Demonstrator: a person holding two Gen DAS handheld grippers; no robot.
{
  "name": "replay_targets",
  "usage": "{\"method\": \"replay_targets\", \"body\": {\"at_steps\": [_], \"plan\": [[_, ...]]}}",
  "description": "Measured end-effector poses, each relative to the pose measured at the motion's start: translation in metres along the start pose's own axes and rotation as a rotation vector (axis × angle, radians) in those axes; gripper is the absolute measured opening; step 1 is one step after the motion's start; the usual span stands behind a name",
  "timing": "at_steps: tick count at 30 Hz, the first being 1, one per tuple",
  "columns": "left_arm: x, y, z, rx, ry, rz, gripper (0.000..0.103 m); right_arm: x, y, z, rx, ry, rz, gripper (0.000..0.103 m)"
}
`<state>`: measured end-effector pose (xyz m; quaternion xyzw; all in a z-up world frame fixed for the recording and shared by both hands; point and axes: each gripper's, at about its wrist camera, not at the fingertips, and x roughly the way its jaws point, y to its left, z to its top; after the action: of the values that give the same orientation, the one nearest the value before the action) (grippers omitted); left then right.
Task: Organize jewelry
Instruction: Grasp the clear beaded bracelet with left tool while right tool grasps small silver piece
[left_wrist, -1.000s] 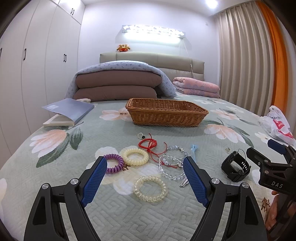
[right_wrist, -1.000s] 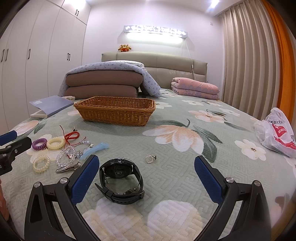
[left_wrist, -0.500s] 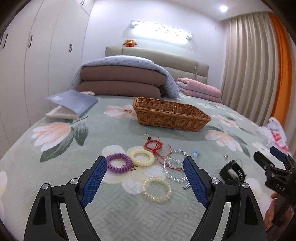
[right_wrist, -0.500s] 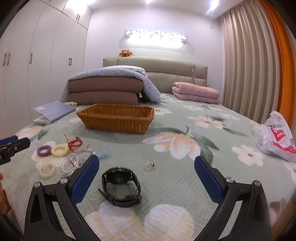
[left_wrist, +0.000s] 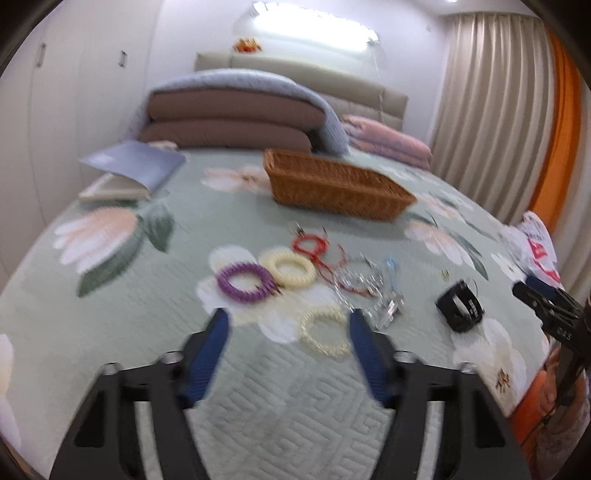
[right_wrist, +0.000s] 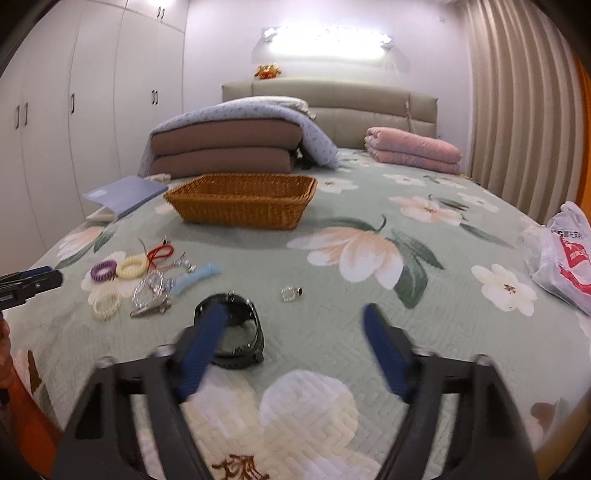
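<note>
Jewelry pile (left_wrist: 314, 280) on bedspread (left_wrist: 184, 295), well in front of wicker basket (left_wrist: 336, 184). Black watch (right_wrist: 232, 332) right of pile. Left gripper (left_wrist: 288, 332), right gripper (right_wrist: 291, 332) closing, apparently gripping nothing; views blurred.

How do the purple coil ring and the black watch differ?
Colour: the purple coil ring is bright purple; the black watch is black.
Build: the ring is a plain spiral loop lying flat; the watch is a strap loop bearing a case.
Place: the ring lies among the clustered trinkets; the watch lies apart, beside the right gripper.
Both rest on the bedspread, outside the basket.
</note>
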<state>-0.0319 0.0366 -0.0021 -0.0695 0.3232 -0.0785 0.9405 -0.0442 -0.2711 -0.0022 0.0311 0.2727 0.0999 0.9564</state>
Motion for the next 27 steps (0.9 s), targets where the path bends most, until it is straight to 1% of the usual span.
{"method": "replay_targets", "body": {"at_steps": [2,5,9,11,13,15,17,19,20,22,23,26,27], "plan": [[0.008,-0.003,-0.002,0.003,0.026,-0.008,0.059,0.002,0.000,-0.001,-0.003,0.023,0.015,0.058],[0.016,-0.007,-0.001,0.010,0.047,-0.010,0.059,0.008,0.000,-0.002,-0.016,0.046,0.029,0.055],[0.027,-0.008,0.005,0.002,0.079,-0.012,0.057,0.019,0.007,0.004,-0.049,0.069,0.051,0.045],[0.034,-0.009,0.007,-0.005,0.102,-0.020,0.052,0.026,0.012,0.007,-0.063,0.079,0.066,0.043],[0.039,-0.010,0.008,-0.005,0.120,-0.015,0.051,0.036,0.018,0.010,-0.080,0.094,0.084,0.042],[0.044,-0.012,0.007,-0.005,0.134,-0.011,0.051,0.044,0.023,0.012,-0.096,0.105,0.103,0.039],[0.049,-0.013,0.007,-0.008,0.149,-0.015,0.050,0.052,0.028,0.011,-0.123,0.116,0.097,0.037],[0.053,-0.014,0.005,-0.008,0.160,-0.016,0.050,0.057,0.030,0.008,-0.142,0.124,0.097,0.031],[0.055,-0.014,0.005,-0.009,0.168,-0.017,0.050,0.061,0.031,0.006,-0.149,0.135,0.099,0.027],[0.059,-0.015,0.004,-0.010,0.182,-0.020,0.050,0.066,0.032,0.003,-0.155,0.145,0.102,0.023],[0.062,-0.015,0.003,-0.013,0.190,-0.022,0.050,0.069,0.032,0.002,-0.157,0.151,0.105,0.019],[0.070,-0.016,0.003,-0.014,0.210,-0.019,0.050,0.073,0.031,0.001,-0.154,0.154,0.103,0.017],[0.071,-0.017,0.003,-0.011,0.213,-0.015,0.050,0.074,0.030,0.000,-0.154,0.152,0.105,0.013]]}}
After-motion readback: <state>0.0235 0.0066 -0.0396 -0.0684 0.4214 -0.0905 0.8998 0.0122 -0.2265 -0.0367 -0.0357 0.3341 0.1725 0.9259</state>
